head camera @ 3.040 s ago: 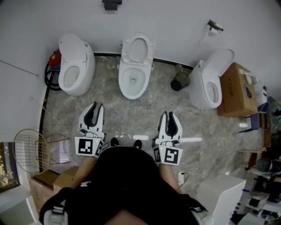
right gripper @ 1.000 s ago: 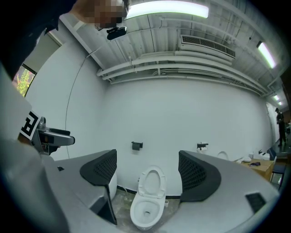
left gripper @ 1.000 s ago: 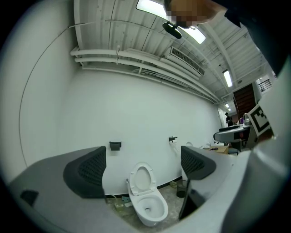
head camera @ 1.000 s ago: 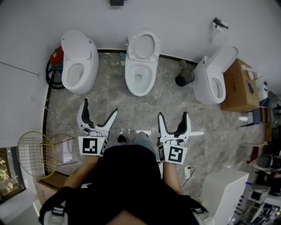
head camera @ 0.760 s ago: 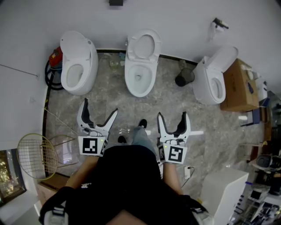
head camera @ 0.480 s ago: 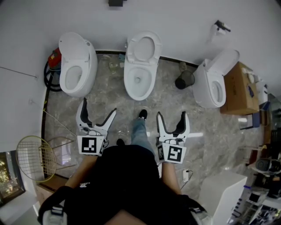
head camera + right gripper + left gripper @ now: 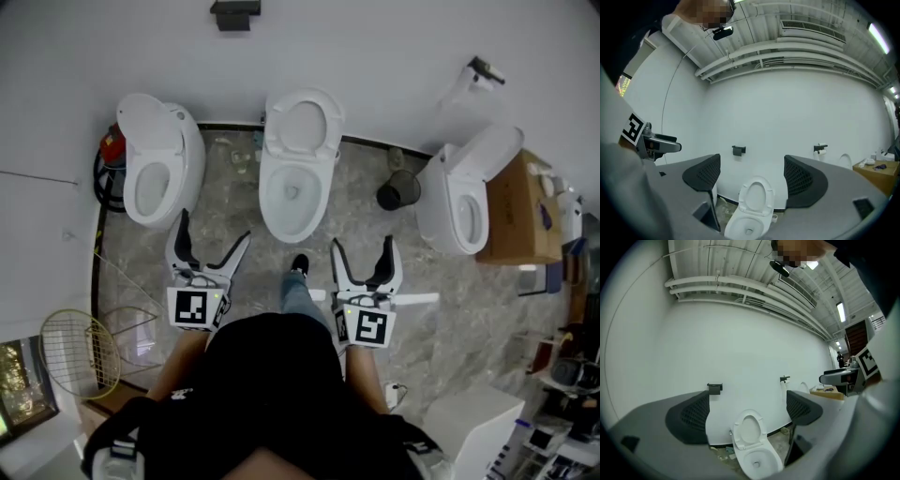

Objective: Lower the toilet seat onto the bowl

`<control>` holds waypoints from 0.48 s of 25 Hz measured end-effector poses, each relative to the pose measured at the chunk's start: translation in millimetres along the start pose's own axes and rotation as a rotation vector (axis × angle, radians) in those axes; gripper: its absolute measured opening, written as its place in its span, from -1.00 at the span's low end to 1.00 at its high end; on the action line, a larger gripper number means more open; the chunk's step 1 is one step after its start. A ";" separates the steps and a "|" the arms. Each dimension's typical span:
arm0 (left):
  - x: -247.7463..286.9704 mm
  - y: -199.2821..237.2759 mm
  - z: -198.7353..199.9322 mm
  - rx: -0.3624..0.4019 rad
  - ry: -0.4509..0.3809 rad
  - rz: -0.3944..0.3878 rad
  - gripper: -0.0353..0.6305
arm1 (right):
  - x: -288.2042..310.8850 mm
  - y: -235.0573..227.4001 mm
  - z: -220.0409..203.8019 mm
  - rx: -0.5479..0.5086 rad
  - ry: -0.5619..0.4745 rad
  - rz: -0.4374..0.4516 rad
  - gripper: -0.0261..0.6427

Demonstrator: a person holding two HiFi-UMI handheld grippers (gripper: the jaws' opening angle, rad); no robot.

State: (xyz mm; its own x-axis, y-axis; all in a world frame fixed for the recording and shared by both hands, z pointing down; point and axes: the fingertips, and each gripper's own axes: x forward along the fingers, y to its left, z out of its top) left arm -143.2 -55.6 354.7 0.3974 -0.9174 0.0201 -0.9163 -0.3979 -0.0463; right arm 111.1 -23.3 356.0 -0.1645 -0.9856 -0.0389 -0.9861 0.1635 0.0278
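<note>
Head view puts us standing before the middle bowl [image 7: 289, 199] of three, and its toilet seat [image 7: 302, 124] stands raised, leaning back toward the wall [image 7: 375, 56]. The left tongs [image 7: 214, 228] and the right tongs [image 7: 362, 245] hover over the floor [image 7: 422, 267] just short of the bowl's front, well apart from the seat. Both pairs are released and spread wide. Each gripper view shows only the toilet framed in the gap, with nothing held.

We judge the step in hand to be the approach, with the lowering itself not yet begun. To do it well, we keep to the middle toilet and ignore the neighbour on the left [image 7: 150, 178] and the neighbour on the right [image 7: 464, 211]. We carry one pair of tongs forward and up to the top edge of the seat ring, where the leverage is best. The right tongs look slightly better lined up on it.

We take the rim lightly, or hook behind it, and tip it forward past its balance point. Then we ride it down instead of letting it fall, since a dropped seat will slam. The idle tongs should stay off the bowl rim so nothing gets caught underneath. Whether a separate lid stands behind the seat, we cannot tell from here.
</note>
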 end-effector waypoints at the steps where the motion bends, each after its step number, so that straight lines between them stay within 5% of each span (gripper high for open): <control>1: 14.7 -2.7 -0.2 -0.002 0.004 0.002 0.61 | 10.2 -9.7 -1.2 0.003 0.002 0.005 0.32; 4: 54.9 -12.1 0.6 0.005 0.008 0.004 0.61 | 42.1 -33.4 -2.3 0.010 0.017 0.031 0.31; 9: 115.9 -40.7 15.1 0.186 -0.009 -0.012 0.60 | 92.6 -66.4 -10.2 0.004 0.031 0.071 0.31; 12: 141.6 -50.0 6.6 0.126 0.035 -0.020 0.60 | 112.4 -80.1 -11.8 0.009 0.033 0.090 0.31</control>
State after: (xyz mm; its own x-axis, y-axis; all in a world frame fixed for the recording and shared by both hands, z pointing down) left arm -40.9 -165.6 353.2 0.4118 -0.9095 0.0568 -0.8935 -0.4152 -0.1710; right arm 171.8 -147.7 361.2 -0.2521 -0.9677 -0.0036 -0.9675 0.2519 0.0207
